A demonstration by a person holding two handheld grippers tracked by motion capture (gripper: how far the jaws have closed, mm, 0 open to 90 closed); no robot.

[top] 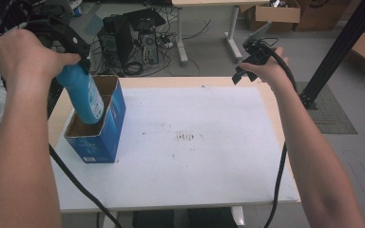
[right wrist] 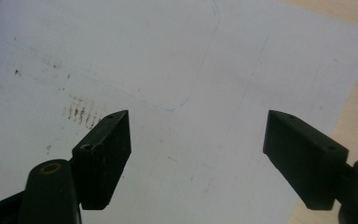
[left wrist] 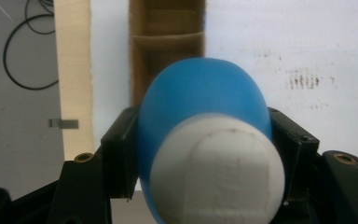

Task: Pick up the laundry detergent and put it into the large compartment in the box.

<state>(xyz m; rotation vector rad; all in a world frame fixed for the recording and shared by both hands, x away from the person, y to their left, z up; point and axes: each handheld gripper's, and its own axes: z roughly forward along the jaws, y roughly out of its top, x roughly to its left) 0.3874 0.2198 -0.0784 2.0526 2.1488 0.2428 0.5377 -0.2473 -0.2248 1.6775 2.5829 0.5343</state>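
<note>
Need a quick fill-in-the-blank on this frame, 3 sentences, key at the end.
1. The left gripper is shut on a blue ____ with a white cap.
2. The bottle's lower end is inside the open blue ____.
3. The right gripper hovers with its jaws ____ above the white sheet.

Missing words: bottle; box; open

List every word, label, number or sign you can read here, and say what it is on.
None can be read.
Blue bottle: a pale label on its side, too blurred to read.
White cap: raised marks, not legible.
Blue box: a small pale patch low on its front, too small to read.
White sheet: dark smudges, not writing.
</note>
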